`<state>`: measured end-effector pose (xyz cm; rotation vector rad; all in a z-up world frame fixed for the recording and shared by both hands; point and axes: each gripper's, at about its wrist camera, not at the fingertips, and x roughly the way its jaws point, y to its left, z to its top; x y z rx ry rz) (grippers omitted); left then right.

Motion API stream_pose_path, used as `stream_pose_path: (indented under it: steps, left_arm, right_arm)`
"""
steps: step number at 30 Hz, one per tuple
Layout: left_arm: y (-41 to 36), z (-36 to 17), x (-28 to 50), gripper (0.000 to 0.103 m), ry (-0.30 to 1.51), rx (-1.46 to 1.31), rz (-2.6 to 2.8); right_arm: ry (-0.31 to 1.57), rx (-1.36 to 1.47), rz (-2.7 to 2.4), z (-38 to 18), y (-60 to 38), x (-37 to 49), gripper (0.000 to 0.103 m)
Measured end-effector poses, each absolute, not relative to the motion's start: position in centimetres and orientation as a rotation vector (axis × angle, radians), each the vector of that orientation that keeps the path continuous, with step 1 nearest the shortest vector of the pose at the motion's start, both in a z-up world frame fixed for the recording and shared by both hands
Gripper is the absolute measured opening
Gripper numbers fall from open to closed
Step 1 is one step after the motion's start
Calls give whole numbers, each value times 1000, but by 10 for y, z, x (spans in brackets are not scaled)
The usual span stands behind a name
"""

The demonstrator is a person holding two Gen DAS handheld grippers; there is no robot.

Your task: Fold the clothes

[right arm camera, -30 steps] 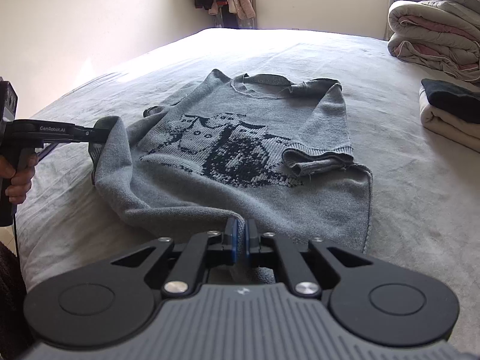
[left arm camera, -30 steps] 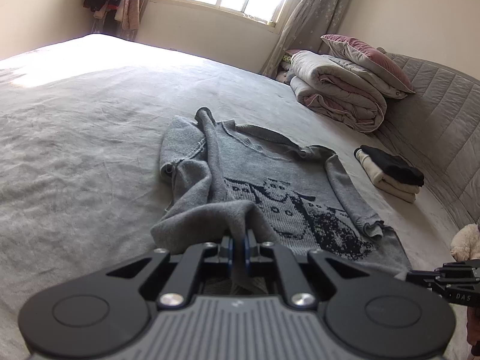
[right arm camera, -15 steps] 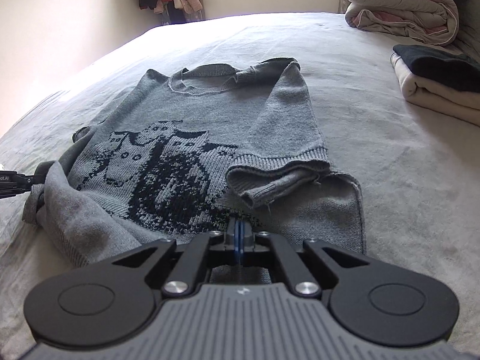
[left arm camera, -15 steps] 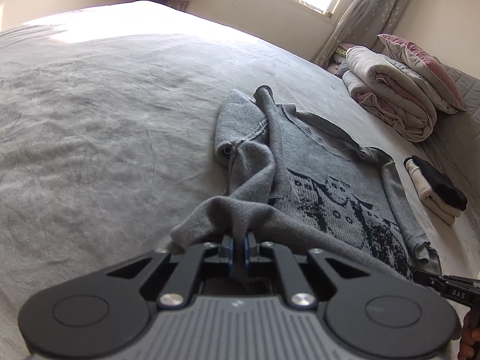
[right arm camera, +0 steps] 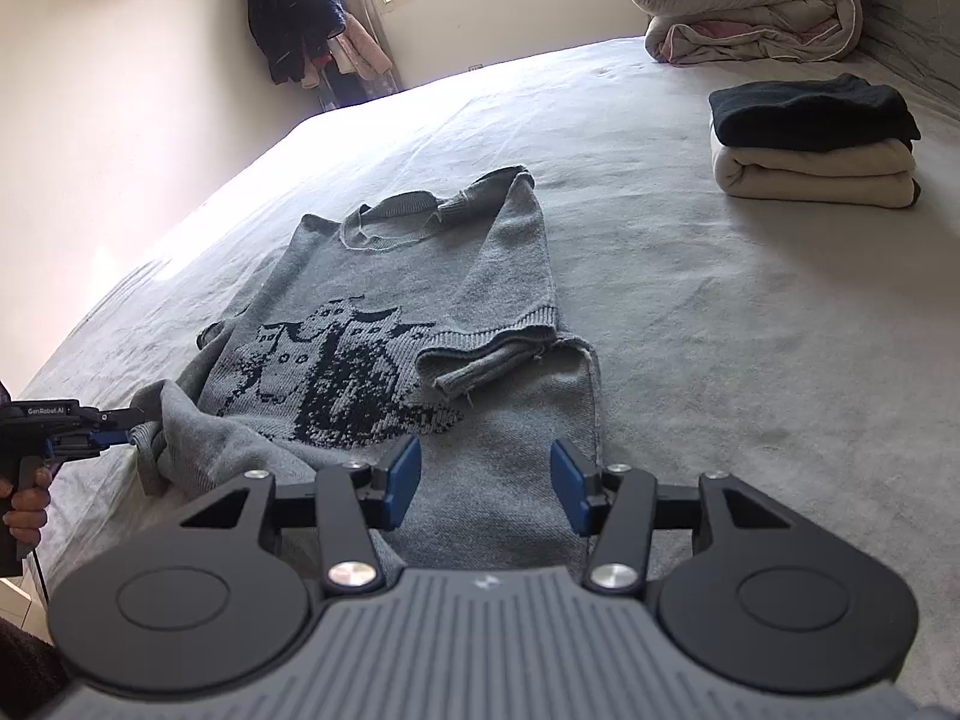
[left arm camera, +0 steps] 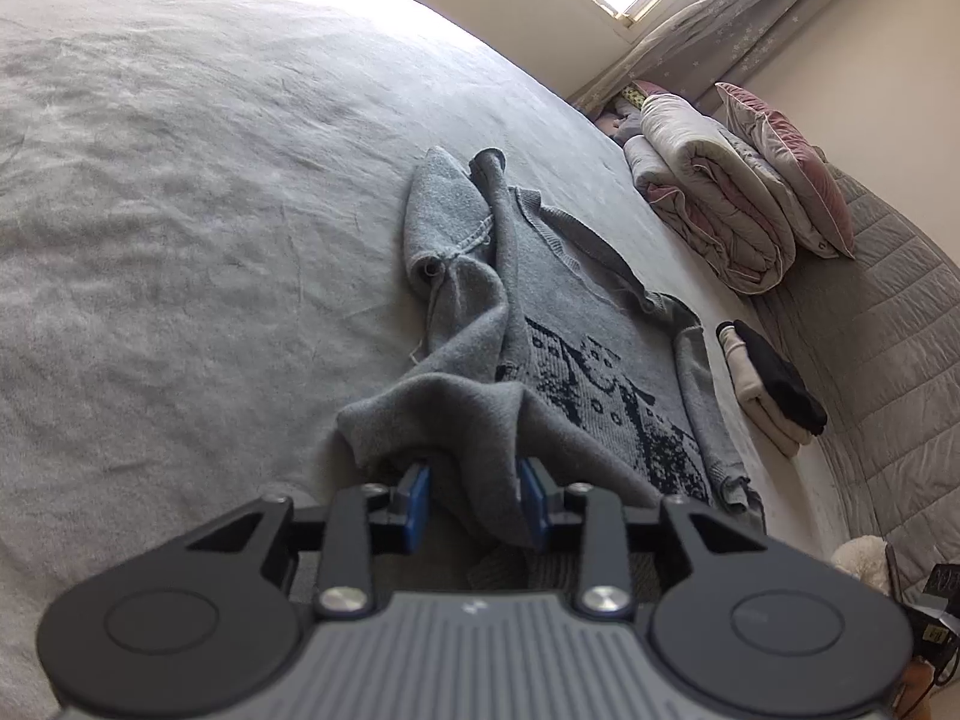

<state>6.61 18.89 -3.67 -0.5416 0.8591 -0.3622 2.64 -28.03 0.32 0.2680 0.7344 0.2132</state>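
A grey knit sweater [left arm camera: 570, 312] with a dark cat pattern lies face up on the grey bed [left arm camera: 180, 180], its right sleeve folded across the chest [right arm camera: 480, 354]. My left gripper [left arm camera: 474, 498] sits at the sweater's bunched left bottom corner. Its jaws are opening, and a slack fold of cloth hangs between the blue pads, leaning on the right one. My right gripper [right arm camera: 486, 489] hovers over the sweater [right arm camera: 390, 324] at its flat bottom hem. Its jaws are opening with nothing pinched between them. The left gripper [right arm camera: 120, 426] also shows at the far left of the right wrist view, held by a hand.
A folded stack of black and cream clothes [right arm camera: 810, 138] rests on the bed to the right of the sweater. A rolled duvet [right arm camera: 744, 0] and a pink pillow [left arm camera: 786, 168] lie by the quilted headboard [left arm camera: 888, 360]. Clothes [right arm camera: 294, 12] hang in the far corner.
Both grippers were shut on the sweater's bottom edge and have since parted their jaws. The right side of the hem now lies flat on the bed. Both views have rolled.
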Motion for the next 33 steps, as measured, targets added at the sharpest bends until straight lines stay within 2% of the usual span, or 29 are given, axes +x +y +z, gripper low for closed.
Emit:
stream_pose_path:
  steps: [6, 20, 27, 29, 32, 33]
  left_arm:
    - [190, -39, 58, 36, 904, -604, -415]
    - [158, -32, 54, 39, 899, -519, -480]
    - [139, -37, 58, 37, 901, -439, -450]
    - [136, -38, 59, 33, 898, -418, -423]
    - [134, -39, 59, 23, 889, -399, -369]
    - [134, -39, 60, 20, 887, -397, -356]
  right_arm:
    - [786, 185, 223, -4, -286, 1, 52]
    - [875, 78, 387, -14, -285, -31, 52]
    - [826, 118, 403, -29, -271, -24, 52]
    - [794, 131, 392, -31, -266, -20, 52]
    - [749, 147, 383, -31, -260, -12, 43]
    - [736, 161, 381, -31, -259, -9, 35]
